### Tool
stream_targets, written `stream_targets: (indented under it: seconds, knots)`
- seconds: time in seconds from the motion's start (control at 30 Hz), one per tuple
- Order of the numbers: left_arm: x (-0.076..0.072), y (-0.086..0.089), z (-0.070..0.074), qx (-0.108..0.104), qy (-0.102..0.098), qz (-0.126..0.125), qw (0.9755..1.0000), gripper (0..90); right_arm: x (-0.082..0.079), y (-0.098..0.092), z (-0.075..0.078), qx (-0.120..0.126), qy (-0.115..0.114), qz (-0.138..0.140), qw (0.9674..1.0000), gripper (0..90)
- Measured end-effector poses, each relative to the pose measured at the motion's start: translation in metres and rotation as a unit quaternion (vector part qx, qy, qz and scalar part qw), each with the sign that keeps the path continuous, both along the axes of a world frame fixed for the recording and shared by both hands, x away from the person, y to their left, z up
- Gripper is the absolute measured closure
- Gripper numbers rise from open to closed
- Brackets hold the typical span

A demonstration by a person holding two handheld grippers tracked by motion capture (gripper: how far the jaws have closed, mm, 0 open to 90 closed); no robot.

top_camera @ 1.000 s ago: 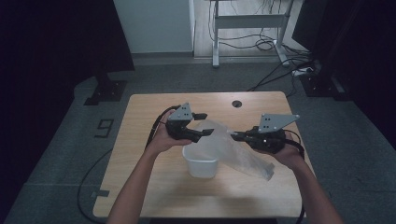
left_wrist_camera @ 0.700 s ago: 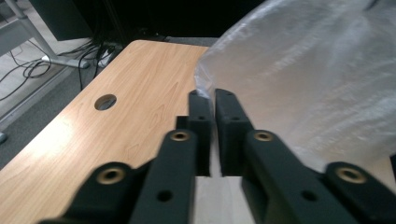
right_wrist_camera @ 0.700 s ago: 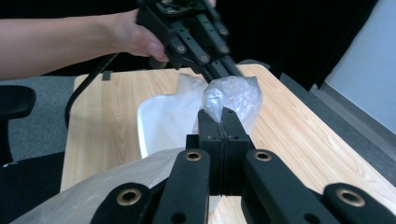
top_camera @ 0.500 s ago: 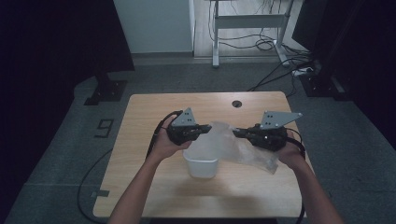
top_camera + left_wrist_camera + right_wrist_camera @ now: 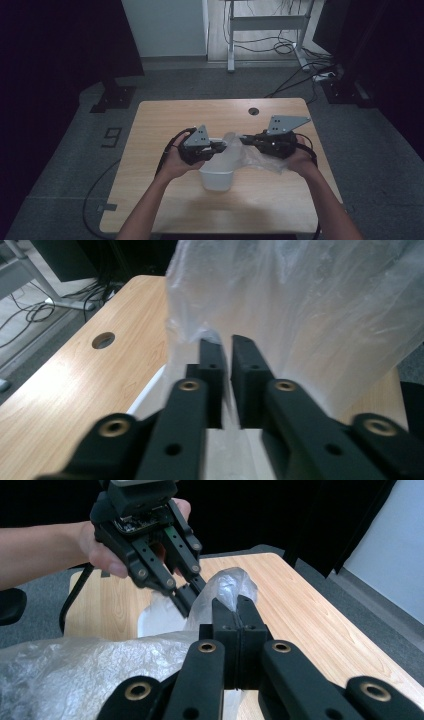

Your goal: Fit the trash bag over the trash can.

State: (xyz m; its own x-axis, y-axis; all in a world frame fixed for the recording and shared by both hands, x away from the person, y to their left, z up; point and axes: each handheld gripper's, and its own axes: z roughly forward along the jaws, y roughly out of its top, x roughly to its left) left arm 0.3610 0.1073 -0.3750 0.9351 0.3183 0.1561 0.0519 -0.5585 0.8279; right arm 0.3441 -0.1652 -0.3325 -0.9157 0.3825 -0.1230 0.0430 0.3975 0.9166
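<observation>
Plastic bag [image 5: 252, 155], clear and crinkly, hangs between my two claws, right above the white bin [image 5: 217, 176] that stands on the wooden table [image 5: 150, 130]. One part of the film droops toward the bin's mouth; the rest trails off to the side of the bin, under my right hand [image 5: 300, 160].

Right gripper [image 5: 239, 611]: jaws pressed together w/ a bunched fold of bag film pinched between the tips. It sits just beside the bin, above its rim level.

Left gripper [image 5: 226, 347]: jaws have just been parting again after closing; a narrow gap stands between them w/ film running through it. Can't tell from the blurred left gripper view whether the pads really press it. This claw sits over the bin's other side, tips pointing at the right one, the two nearly meeting above the bin.

Left hand [image 5: 176, 162] wraps the claw body just beside the bin. Round hole [image 5: 254, 111] in the tabletop lies beyond the bin, well apart from it.
</observation>
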Motion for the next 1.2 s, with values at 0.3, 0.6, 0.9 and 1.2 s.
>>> stream_targets:
  seconds: [0.3, 0.6, 0.9, 1.2]
  knots:
    - [-0.002, 0.015, 0.008, -0.041, -0.032, 0.014, 0.9985, 45.5, 0.0, 0.004, -0.002, -0.008, 0.002, 0.012, 0.9999, 89.1]
    - [0.002, 0.02, 0.021, -0.063, -0.035, 0.006, 0.9974, 41.3, -0.001, 0.003, -0.002, -0.013, 0.005, 0.017, 0.9998, 89.1]
    - [0.006, 0.021, 0.025, -0.074, -0.034, 0.005, 0.9966, 43.1, -0.001, 0.0, -0.002, -0.016, 0.006, 0.018, 0.9997, 89.1]
    - [0.021, 0.011, 0.019, -0.061, 0.0, -0.006, 0.9981, 59.6, -0.001, 0.001, -0.003, -0.017, 0.005, 0.024, 0.9996, 89.1]
